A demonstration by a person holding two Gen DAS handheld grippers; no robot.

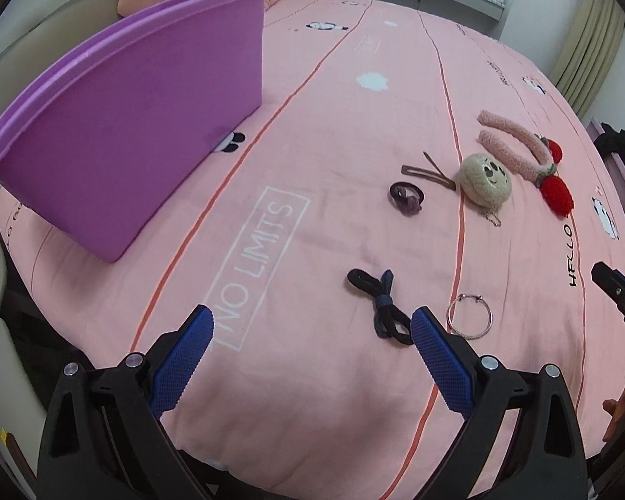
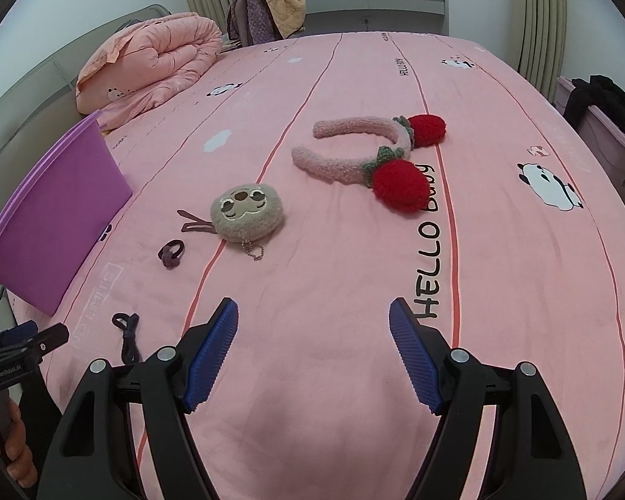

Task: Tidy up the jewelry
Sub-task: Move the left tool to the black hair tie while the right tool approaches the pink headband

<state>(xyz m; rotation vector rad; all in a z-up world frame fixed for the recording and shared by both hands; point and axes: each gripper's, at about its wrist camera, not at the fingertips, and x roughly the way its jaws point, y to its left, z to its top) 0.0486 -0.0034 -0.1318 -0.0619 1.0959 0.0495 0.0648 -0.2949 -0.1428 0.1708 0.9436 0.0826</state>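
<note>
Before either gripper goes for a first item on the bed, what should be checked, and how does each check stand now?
1. Left gripper open and empty: ok.
2. Right gripper open and empty: ok.
3. Purple bin upright on the bed: ok; inside: cannot tell.
4. Dark hair tie lies apart from the silver bangle: ok.
5. Strawberry headband unobstructed: ok.
6. Hair clip clear of the plush keychain: not ok, they touch.
</note>
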